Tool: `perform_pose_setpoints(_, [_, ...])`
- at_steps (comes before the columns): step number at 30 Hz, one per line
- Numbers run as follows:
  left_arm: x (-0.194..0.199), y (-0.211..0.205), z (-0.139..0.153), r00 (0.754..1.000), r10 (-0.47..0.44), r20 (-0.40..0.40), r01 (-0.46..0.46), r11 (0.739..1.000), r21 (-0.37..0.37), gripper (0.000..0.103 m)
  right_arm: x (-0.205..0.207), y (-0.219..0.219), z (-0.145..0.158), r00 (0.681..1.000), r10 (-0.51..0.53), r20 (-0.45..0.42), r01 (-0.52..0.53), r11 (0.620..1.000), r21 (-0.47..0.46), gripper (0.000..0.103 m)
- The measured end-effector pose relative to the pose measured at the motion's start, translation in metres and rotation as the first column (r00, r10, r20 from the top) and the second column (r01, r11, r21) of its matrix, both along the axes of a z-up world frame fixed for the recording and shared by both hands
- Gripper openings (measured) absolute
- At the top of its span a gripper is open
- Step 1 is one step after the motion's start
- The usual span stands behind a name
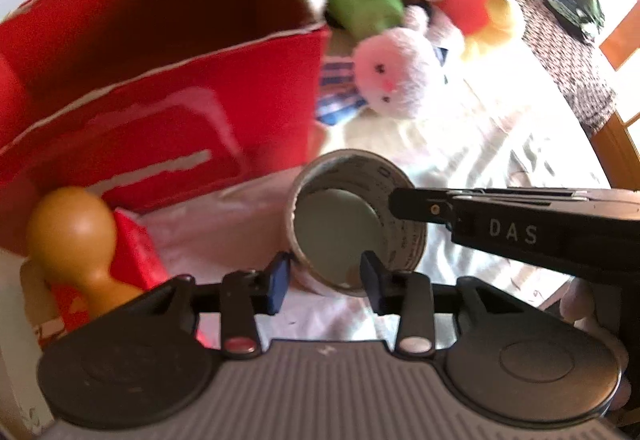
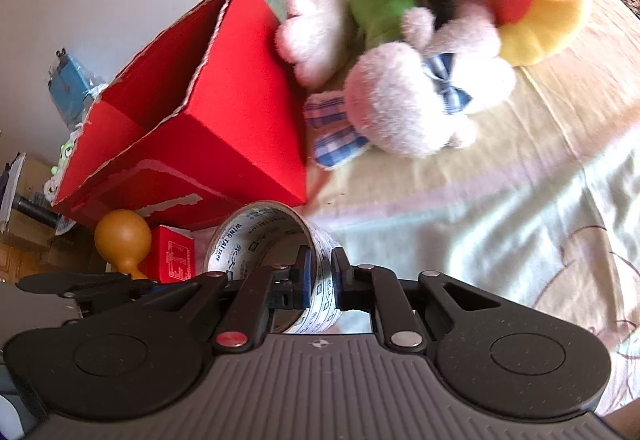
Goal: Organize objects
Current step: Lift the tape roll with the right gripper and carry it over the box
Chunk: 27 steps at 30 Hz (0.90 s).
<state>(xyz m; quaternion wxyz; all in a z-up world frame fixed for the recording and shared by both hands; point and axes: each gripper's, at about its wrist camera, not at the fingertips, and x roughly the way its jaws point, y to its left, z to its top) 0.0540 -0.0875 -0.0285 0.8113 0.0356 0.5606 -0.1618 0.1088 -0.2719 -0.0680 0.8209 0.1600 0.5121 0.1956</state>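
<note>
We see both grippers on one tape roll (image 2: 276, 260), which stands on edge on the bed (image 2: 500, 199) just in front of the red box (image 2: 240, 127). The right gripper (image 2: 320, 276) pinches the roll's wall — one finger inside the ring, one outside, pads pressed on it. The left gripper (image 1: 326, 276) is narrowed over the roll's near rim, one finger outside and one inside the ring; we cannot tell whether its pads press. Print on the roll's core reads "WING TAI TAPE". The right gripper's arm, seen from the left wrist, carries the letters "DAS" (image 1: 514, 234). A small red carton (image 2: 174, 254) and an orange round-headed knob (image 2: 122, 236) sit left of the roll. Plush toys (image 2: 420, 99) lie heaped beyond the box — pink, green, yellow.
</note>
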Motion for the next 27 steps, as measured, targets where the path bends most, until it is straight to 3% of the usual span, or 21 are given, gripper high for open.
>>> perform_pose_setpoints(7, [0.001, -0.013, 0.024, 0.993, -0.099, 0.057, 0.101, 0.994, -0.034, 0.033, -0.006, -0.027, 0.015, 0.996, -0.088, 0.007, 0.088, 0.996, 0.019, 0.011])
perform_pose_setpoints(14, [0.0, -0.02, 0.07, 0.959, -0.197, 0.202, 0.212, 0.976, -0.055, 0.033, -0.02, -0.04, 0.065, 0.977, -0.171, 0.126, 0.167, 0.985, 0.038, 0.012])
perform_pose_setpoints(22, [0.025, 0.013, 0.127, 0.917, -0.187, 0.353, 0.236, 0.967, -0.099, 0.034, -0.007, -0.011, 0.123, 0.934, -0.175, 0.312, 0.166, 0.985, 0.055, 0.012])
perform_pose_setpoints(27, [0.051, 0.048, 0.146, 0.91, -0.151, 0.387, 0.207, 0.972, -0.107, 0.034, 0.021, 0.025, 0.141, 0.925, -0.122, 0.359, 0.11, 0.992, 0.053, 0.012])
